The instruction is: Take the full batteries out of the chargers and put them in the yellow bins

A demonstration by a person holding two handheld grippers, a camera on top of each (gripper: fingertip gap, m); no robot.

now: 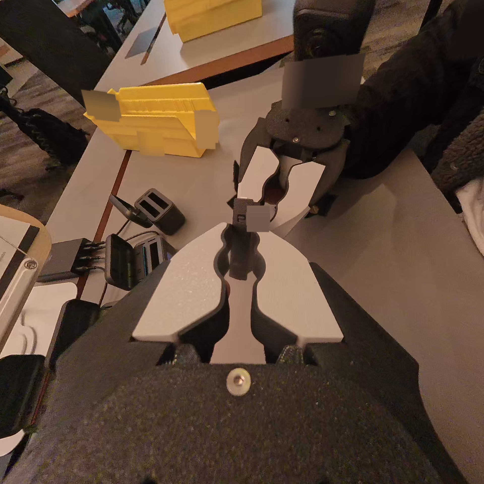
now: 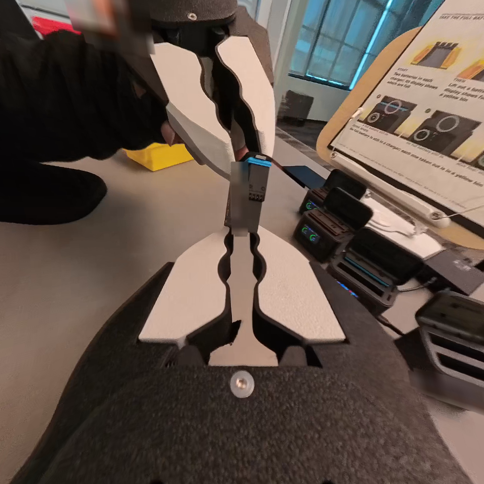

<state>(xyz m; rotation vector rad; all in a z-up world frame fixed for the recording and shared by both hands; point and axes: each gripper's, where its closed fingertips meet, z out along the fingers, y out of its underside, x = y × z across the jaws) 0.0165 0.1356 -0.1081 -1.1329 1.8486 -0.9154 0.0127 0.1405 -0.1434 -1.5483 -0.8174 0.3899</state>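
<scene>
A dark battery point(image 1: 239, 251) with a blue band at one end point(image 2: 258, 188) hangs in the air between both grippers, above the grey table point(image 1: 366, 235). My left gripper point(image 1: 241, 230) is shut on its blue-banded end; in the right wrist view it reaches down from above point(image 2: 248, 157). My right gripper point(image 2: 242, 233) grips the other end and shows opposite in the left wrist view point(image 1: 262, 207). Open chargers point(image 1: 159, 212) stand to the left, one with two empty slots. A yellow bin point(image 1: 157, 125) stands behind them.
A second yellow bin point(image 1: 214, 18) sits on the far table. Several chargers point(image 2: 332, 235) with lit displays line up below an instruction board point(image 2: 419, 104). A cable hub point(image 1: 65, 256) feeds them. A person's dark sleeve point(image 2: 52, 131) lies on the table. My two grippers' fingertips are within a few centimetres of each other.
</scene>
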